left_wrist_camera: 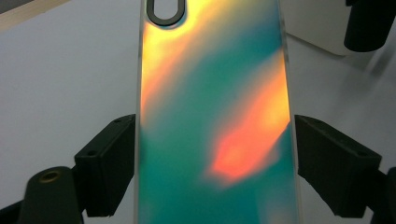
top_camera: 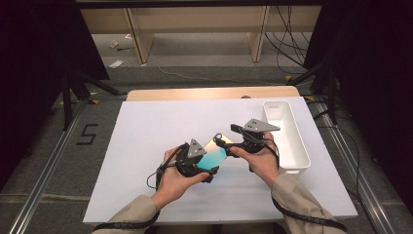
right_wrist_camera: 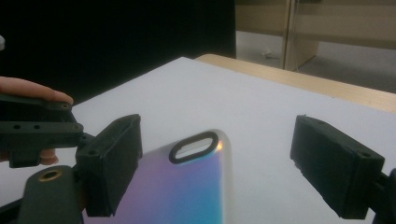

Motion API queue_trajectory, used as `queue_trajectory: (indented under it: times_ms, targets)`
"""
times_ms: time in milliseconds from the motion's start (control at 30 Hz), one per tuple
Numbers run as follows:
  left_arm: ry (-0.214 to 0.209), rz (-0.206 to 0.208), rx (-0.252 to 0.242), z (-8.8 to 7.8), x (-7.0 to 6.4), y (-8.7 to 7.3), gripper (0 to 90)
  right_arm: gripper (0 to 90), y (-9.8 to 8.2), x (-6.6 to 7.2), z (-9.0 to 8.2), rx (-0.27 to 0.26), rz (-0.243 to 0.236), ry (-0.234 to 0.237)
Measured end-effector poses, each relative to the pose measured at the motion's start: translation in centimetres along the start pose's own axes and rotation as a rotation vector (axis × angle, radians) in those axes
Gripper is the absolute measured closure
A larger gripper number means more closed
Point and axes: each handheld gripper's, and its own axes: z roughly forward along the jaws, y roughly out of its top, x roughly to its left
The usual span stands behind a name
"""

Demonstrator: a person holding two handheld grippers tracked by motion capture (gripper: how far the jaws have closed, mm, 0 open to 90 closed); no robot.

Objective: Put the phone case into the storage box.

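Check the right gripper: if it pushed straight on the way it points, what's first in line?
Likely the phone case: its camera-cutout end lies between the right gripper and its open jaws, nearer one jaw. Past it, only the white table top. Depth is unclear.

A white board [top_camera: 146,146] covers a pale wooden table [top_camera: 195,93]. Beyond it, grey floor [top_camera: 204,53] runs under a wooden bench frame [top_camera: 141,34], with loose cables [top_camera: 287,44] and paper scraps [top_camera: 116,63]. Dark curtains [top_camera: 29,58] hang at both sides. A "5" [top_camera: 86,134] marks the floor.
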Motion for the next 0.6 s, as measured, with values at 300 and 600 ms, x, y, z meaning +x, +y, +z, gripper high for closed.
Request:
queue_trajectory:
  times_ms: [300, 600]
  targets:
    - [-0.014, -0.007, 0.003, 0.1, -0.3, 0.0, 16.7, 20.3, -0.4, -0.3, 0.8, 0.017, 0.038, 0.000]
    - [-0.006, 0.000, -0.005, 0.0, -0.2, 0.0, 16.7, 28.8, -0.6, -0.3, 1.3, 0.034, 0.080, 0.017]
